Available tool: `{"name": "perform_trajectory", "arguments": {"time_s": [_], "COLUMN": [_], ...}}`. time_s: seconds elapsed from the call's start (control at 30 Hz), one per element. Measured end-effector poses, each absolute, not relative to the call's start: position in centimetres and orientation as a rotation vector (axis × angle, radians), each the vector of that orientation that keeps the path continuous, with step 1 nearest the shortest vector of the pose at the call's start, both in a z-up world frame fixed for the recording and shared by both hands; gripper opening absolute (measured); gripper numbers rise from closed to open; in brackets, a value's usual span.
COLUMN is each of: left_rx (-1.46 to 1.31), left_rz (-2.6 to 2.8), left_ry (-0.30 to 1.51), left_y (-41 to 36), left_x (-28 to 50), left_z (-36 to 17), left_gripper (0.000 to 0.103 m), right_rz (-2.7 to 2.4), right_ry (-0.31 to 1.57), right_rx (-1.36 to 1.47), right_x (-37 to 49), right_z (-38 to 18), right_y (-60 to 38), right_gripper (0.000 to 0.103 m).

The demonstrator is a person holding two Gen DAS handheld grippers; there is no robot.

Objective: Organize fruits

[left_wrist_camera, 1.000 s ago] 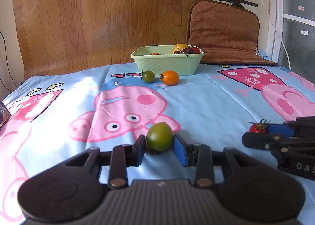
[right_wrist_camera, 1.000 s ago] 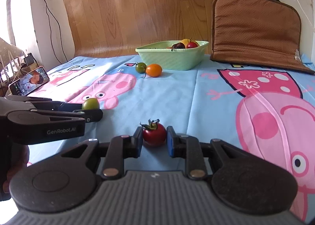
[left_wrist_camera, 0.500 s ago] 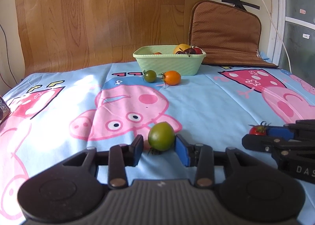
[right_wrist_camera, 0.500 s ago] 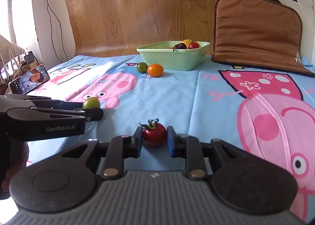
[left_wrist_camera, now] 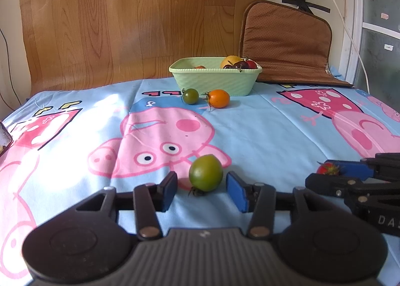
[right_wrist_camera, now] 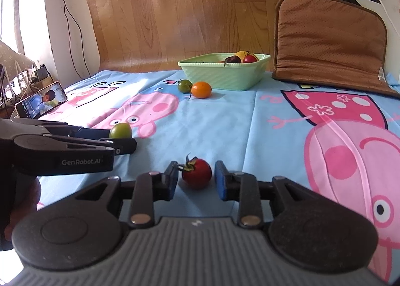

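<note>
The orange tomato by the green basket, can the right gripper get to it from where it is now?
Probably yes. The orange tomato lies in the open on the cloth ahead, with bare cloth between. But the right gripper, its jaws opening, has the red tomato between its fingers, so it would have to clear that first.

A home bedroom is showing: a cartoon-pig bedsheet (left_wrist_camera: 262, 135) is covering the bed, a brown cushion (left_wrist_camera: 287, 43) leaning at one o'clock.
</note>
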State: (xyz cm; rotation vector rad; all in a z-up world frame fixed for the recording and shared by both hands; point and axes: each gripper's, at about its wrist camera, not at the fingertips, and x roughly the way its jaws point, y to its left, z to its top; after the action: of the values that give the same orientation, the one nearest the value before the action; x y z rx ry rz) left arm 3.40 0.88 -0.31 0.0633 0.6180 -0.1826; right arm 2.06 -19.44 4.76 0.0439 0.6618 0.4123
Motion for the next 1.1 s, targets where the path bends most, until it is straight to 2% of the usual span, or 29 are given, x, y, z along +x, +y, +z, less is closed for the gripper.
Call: {"name": "perform_trajectory", "arguments": {"time_s": [0.37,0.43,0.47,0.9,1.1], "left_rx": [-0.01,-0.015,-0.014,-0.013,-0.001], "left_rz": [-0.22,-0.227,-0.23,-0.239,-0.241], "left_ry": [0.571,0.555,0.552,0.609,0.617], "left_y": [2.0,2.1,2.1,1.6,1.3], "left_x": [2.7,2.5,2.5,3.6,4.0], "left_z": [0.0,0.1,0.2,-0.1,-0.1], "left_gripper": [0.05,0.051,0.051,0.051,0.054], "right_rz": [0.427,0.425,0.424,0.446,0.451], "right_ry": [0.652,0.633,0.626,0.644,0.664], "right_rx": [0.053,0.05,0.049,0.052,0.054], "right_x": [1.9,1.6,1.5,1.9,2.1], "right_z": [4.8,5.0,5.0,4.9,4.8], "right_y": [-19.5,-19.5,-19.5,-19.5,-19.4], "right_gripper": [0.035,0.048,0.049,0.049,0.049]}}
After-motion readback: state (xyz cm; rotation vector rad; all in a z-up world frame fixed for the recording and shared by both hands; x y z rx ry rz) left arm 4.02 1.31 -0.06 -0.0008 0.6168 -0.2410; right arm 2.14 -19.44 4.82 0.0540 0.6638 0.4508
